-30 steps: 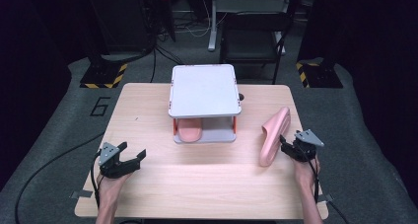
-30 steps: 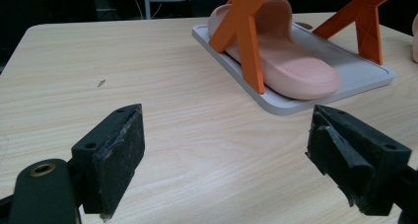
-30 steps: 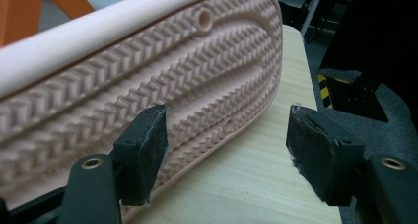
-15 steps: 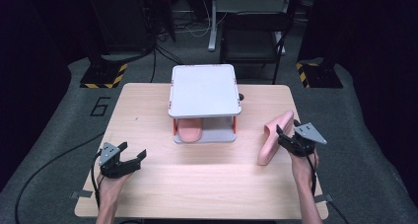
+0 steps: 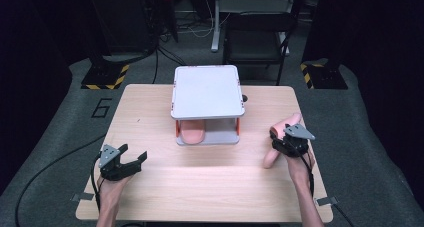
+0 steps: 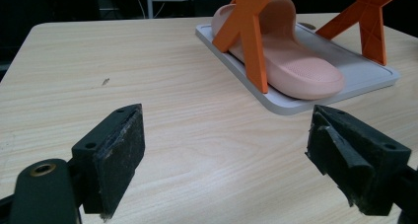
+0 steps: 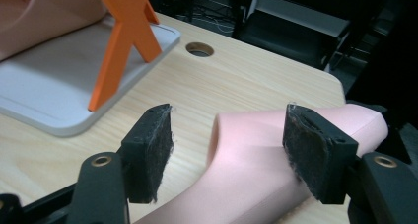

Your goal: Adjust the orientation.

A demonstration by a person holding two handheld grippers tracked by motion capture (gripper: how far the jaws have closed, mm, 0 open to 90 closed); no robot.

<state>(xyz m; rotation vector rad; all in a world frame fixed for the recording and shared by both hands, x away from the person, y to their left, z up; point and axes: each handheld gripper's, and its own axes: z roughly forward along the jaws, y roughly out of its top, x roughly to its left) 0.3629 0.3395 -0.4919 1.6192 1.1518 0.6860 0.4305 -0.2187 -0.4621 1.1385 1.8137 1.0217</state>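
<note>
A two-tier rack point(image 5: 207, 87) stands mid-table ahead of you, its grey top shelf on orange X-shaped legs point(image 6: 249, 34), and one pink slipper point(image 6: 286, 61) already lies on its bottom tray point(image 6: 365, 78), toe end toward your side. A round cable hole point(image 7: 199, 49) sits in the tabletop point(image 5: 200, 182) just behind the rack's right corner. The rack's nearest orange leg and tray edge lie between your right gripper and the free space on that tray.

The second pink slipper point(image 5: 280, 139) is at the table's right side, well apart from the rack. Its long axis runs from near-left to far-right in the high view, one end resting on the wood, the other raised at your right gripper point(image 5: 287, 142). That gripper's jaws have just been closing with the slipper between them; the right pad point(image 7: 310, 150) lies against the slipper, the left pad point(image 7: 155, 145) stands off it with a gap.

Your left gripper point(image 5: 125, 162) rests low at the table's near-left, jaws spread wide around nothing, pointed toward the rack.
</note>
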